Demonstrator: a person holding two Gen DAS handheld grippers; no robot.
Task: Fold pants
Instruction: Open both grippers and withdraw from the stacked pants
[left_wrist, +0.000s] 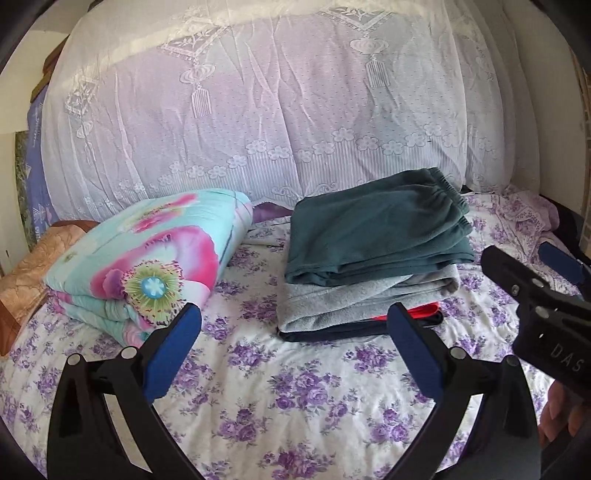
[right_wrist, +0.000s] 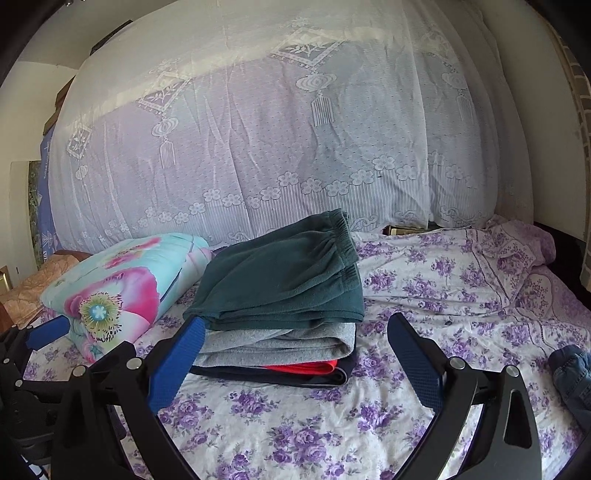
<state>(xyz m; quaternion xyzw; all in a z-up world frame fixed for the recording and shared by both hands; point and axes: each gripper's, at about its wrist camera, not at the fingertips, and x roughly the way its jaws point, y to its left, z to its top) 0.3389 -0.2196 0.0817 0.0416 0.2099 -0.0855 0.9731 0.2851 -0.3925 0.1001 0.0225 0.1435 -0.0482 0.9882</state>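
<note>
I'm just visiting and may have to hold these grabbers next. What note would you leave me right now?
Left gripper: open, holding nothing, above the bedsheet.
Right gripper: open, holding nothing.
Folded stack: teal pants on top, grey garment beneath, then a red and a dark piece.
Done: those look folded.
Left: possibly the blue denim crumpled at the right edge; it looks unfolded.

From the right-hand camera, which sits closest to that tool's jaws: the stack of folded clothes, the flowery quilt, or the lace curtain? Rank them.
1. Stack of folded clothes, just ahead of the right gripper, slightly left.
2. Folded floral quilt, farther left on the bed.
3. Lace curtain, hanging behind everything.
</note>
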